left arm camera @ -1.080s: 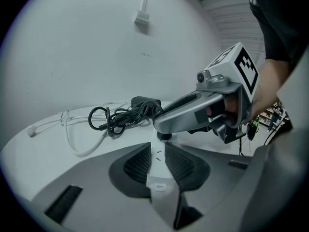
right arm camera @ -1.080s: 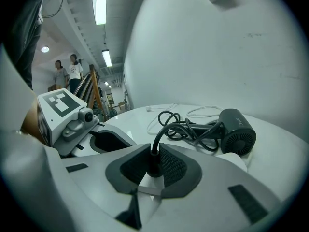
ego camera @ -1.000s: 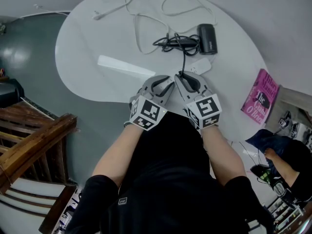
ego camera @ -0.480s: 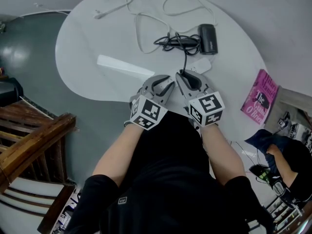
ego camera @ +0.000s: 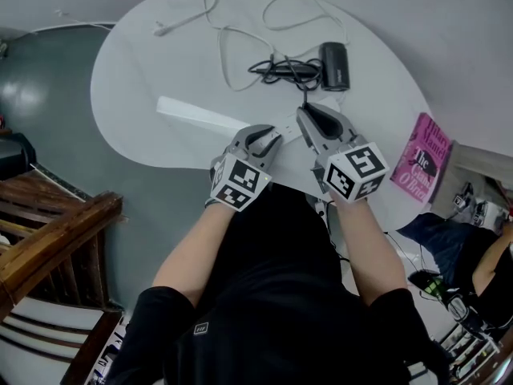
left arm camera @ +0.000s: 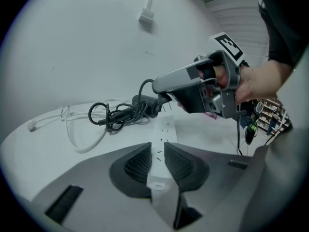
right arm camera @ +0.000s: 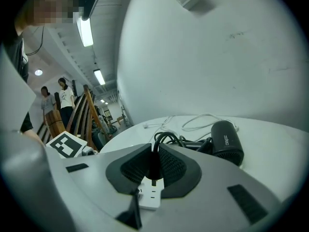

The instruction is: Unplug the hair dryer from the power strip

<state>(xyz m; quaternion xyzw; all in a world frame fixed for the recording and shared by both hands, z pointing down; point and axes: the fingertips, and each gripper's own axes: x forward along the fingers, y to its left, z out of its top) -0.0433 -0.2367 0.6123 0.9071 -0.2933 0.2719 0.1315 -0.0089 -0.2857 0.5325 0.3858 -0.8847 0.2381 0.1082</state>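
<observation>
Since the earlier head-view frames, the right gripper (ego camera: 307, 117) has lifted and swung toward 1 o'clock, and its marker cube has rolled a little. The left gripper (ego camera: 271, 139) has kept its place at the right gripper's 9 o'clock. The left gripper's 2 jaws have just been closing. Its own view shows them pressed on the sides of the long white plastic power strip (left arm camera: 164, 128), which runs away between the pads. The right gripper's jaws are clamped on the small black plug (right arm camera: 153, 167) of the stubby black hair dryer (right arm camera: 227, 142).

I judge this to be the pull itself: strip pinned, plug drawn upward. In the right gripper view, 1 bare metal prong shows between plug and strip, so the plug is at least partly out. Whether it is fully free cannot be told there.

The left gripper view sees the right gripper from the side. Its tip hangs apart from the strip's socket face, which suggests the plug is clear or nearly so.

The head view hides the plug under the right gripper, but it alone gives the layout. The hair dryer lies at 12 o'clock of that gripper on the round white table (ego camera: 136, 62). Its bundled black cord (ego camera: 280, 69) is at the dryer's 9 o'clock, with a loose white cable (ego camera: 232, 50) beyond. A pink book (ego camera: 418, 165) sits at the table's 4 o'clock edge.
</observation>
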